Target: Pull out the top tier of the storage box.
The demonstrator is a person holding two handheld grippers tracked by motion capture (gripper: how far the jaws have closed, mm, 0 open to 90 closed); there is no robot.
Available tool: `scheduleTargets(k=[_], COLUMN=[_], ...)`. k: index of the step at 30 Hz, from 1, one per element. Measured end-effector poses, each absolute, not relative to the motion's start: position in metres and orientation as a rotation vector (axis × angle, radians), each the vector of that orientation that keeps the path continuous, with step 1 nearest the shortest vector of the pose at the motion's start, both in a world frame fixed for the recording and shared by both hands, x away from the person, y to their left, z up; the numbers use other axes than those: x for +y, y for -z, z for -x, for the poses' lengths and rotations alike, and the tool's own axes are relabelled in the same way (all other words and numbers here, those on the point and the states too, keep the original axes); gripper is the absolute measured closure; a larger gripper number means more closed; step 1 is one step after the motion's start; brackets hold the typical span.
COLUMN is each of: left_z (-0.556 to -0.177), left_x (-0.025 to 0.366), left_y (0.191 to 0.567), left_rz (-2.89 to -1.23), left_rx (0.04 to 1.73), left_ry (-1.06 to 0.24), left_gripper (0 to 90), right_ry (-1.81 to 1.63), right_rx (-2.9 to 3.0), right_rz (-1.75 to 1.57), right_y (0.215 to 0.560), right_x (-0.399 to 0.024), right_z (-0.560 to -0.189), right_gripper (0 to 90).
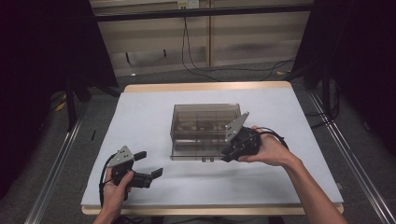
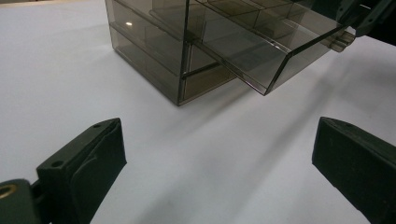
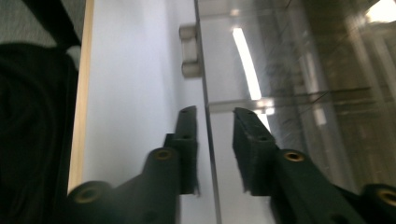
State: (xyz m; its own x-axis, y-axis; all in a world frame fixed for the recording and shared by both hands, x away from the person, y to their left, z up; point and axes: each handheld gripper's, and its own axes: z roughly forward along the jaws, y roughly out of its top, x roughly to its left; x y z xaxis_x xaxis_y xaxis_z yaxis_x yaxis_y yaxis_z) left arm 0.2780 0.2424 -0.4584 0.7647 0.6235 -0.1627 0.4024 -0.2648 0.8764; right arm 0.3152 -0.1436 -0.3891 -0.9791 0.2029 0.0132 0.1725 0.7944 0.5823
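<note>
A smoky clear drawer box [image 1: 205, 123] sits mid-table on the white mat [image 1: 140, 121], its lower drawer [image 1: 198, 151] pulled out toward the person. The right gripper [image 1: 229, 155] straddles the drawer's front wall, jaws slackened on either side of it without pressing. Well left of the box, the left gripper [image 1: 150, 164] rests on the mat, jaws spread wide, holding nothing.

This looks like a lab or test studio. A worktop [image 1: 140, 116] under a white sheet stands on a grey floor [image 1: 98, 121]. Black curtains [image 1: 32, 70] hang left and right of it, metal rails [image 1: 53, 168] flank it, and cables [image 1: 210, 72] trail behind it below a socket [image 1: 188, 4].
</note>
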Motion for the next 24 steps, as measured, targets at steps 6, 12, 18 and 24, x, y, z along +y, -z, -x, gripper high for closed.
scheduleTargets(k=[6, 12, 18, 24], left_z=[-0.278, -0.278, -0.278, -0.278], left_x=[0.243, 0.243, 0.243, 0.242], left_y=[0.458, 0.458, 0.458, 0.458], left_rz=[-1.896, -1.893, -1.897, -1.893], left_rx=[0.782, 0.784, 0.787, 0.780], left_ry=[-0.261, -0.258, -0.262, -0.259], left_gripper=[2.7, 2.7, 2.7, 2.7], right_ry=[-1.106, -1.274, -1.371, -1.403], right_rx=[2.781, 2.568, 2.383, 2.249], right_rz=[-0.435, -0.626, -0.776, -0.887], right_y=[0.382, 0.382, 0.390, 0.404], right_x=[-0.158, -0.182, -0.213, -0.233], right_z=[-0.304, -0.295, -0.272, -0.243], right_gripper=[54.0, 39.4, 34.6, 34.2])
